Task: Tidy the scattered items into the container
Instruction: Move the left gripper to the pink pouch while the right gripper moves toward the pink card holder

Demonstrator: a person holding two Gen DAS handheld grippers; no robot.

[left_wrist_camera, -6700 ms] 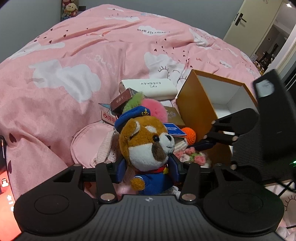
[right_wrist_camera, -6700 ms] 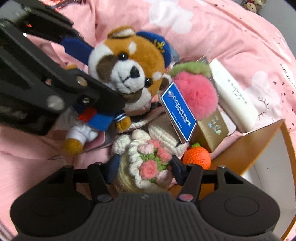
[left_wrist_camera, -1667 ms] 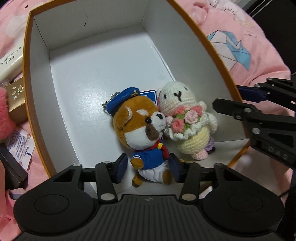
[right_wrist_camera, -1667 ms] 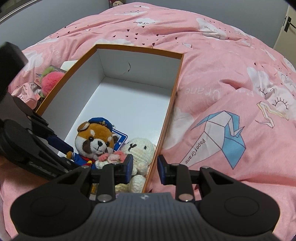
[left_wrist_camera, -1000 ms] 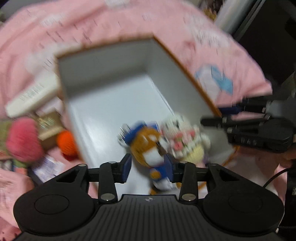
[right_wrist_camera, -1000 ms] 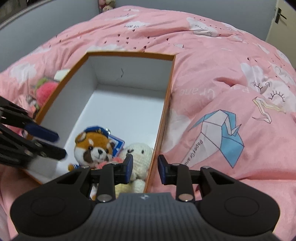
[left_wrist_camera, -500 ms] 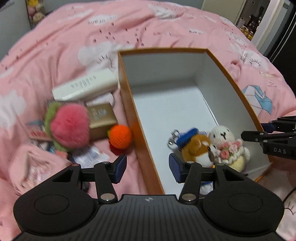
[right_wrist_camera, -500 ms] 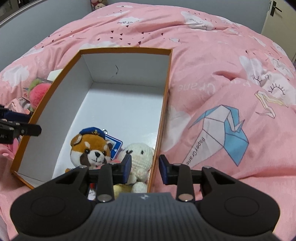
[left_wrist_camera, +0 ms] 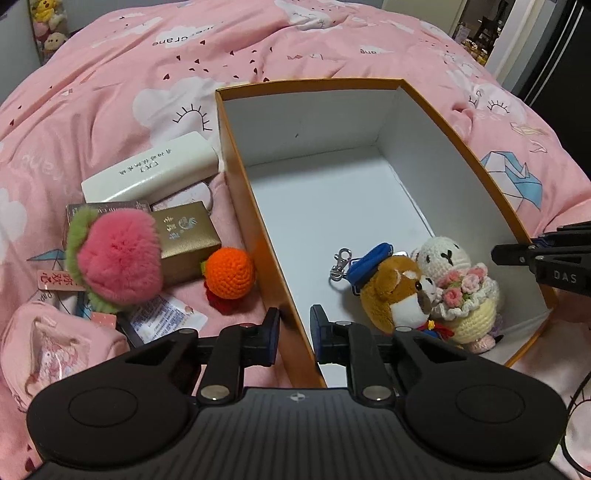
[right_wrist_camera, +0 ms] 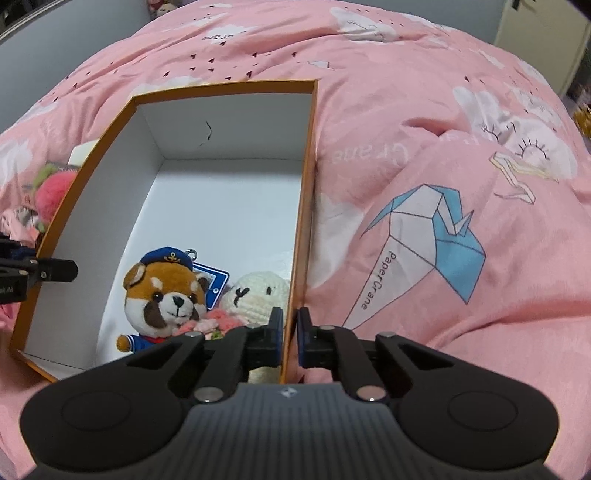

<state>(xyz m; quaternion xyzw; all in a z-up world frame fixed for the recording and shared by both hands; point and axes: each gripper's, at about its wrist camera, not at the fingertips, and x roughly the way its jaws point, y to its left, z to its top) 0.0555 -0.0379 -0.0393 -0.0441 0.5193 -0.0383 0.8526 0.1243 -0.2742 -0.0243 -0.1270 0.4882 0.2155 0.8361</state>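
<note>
An orange box with a white inside (left_wrist_camera: 310, 83) lies on the pink bedding. A red panda plush (left_wrist_camera: 391, 291) and a crochet bunny (left_wrist_camera: 458, 280) rest in its near end. My left gripper (left_wrist_camera: 295, 330) is shut on the box's left wall near the front corner, one pad on each side. My right gripper (right_wrist_camera: 290, 325) straddles the right wall (right_wrist_camera: 303, 206); its jaws are closing and the pads touch the cardboard. Left of the box lie a pink fluffy ball (left_wrist_camera: 118, 258), an orange crochet ball (left_wrist_camera: 231, 273), a gold box (left_wrist_camera: 188, 236) and a long white box (left_wrist_camera: 147, 173).
A pink pouch (left_wrist_camera: 44, 347) and a printed packet (left_wrist_camera: 162, 317) lie by my left gripper. Pink bedding with a paper crane print (right_wrist_camera: 424, 236) spreads right of the box. A doorway (left_wrist_camera: 476, 26) shows at the far right.
Both grippers' jaws have narrowed onto the box walls. The left gripper has shifted so its pads sit on either side of the left wall. The toys in the box have not moved.
</note>
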